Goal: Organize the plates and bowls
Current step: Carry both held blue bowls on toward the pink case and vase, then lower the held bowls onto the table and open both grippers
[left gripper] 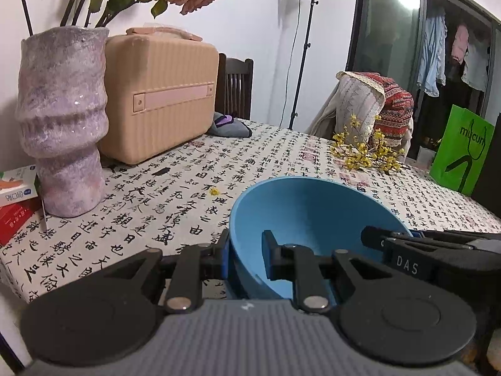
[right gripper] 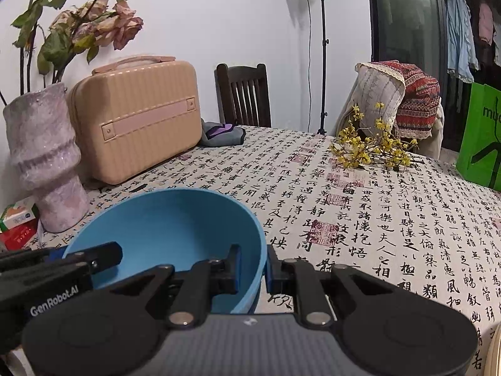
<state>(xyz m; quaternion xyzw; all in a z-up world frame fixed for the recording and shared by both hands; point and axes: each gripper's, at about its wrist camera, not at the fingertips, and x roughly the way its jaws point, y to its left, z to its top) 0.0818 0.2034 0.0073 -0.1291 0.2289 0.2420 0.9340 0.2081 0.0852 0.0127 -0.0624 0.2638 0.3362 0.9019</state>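
Observation:
A blue bowl hangs between both grippers, just over the patterned tablecloth. My left gripper is shut on the bowl's left rim, one finger inside the wall and one outside. My right gripper is shut on the opposite rim in the same way. Each gripper also shows in the other's view: the right gripper on the bowl's far side, and the left gripper likewise. The bowl is empty.
A purple vase with dried flowers and a tan case stand at the back left. Yellow flower sprigs lie at the back right beside a green bag. Small boxes sit left of the vase.

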